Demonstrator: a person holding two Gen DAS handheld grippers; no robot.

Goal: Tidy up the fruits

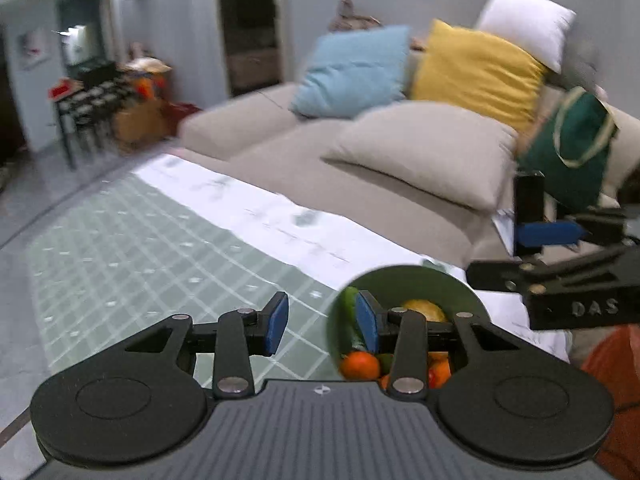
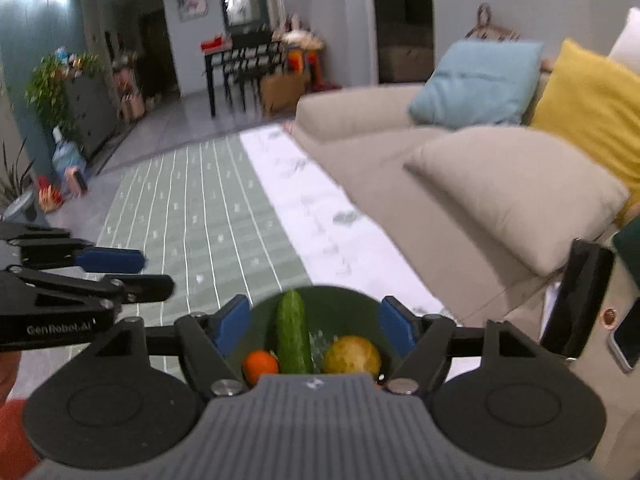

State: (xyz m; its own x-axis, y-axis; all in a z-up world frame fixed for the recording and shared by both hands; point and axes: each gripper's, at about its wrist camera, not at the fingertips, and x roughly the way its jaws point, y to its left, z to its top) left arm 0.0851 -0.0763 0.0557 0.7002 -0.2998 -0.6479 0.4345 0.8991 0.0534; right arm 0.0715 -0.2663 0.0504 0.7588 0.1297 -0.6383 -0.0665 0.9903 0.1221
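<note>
Beyond both grippers' parted fingers (image 2: 232, 322), green bowl (image 2: 336, 300) holds the fruit.

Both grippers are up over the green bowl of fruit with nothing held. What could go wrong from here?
1. The bowl sits close to the table's edge by the sofa; a nudge might tip it.
2. The cucumber leans up the bowl wall and may roll onto the orange or the lemon.
3. The left gripper and right gripper hang close together and might collide.
</note>
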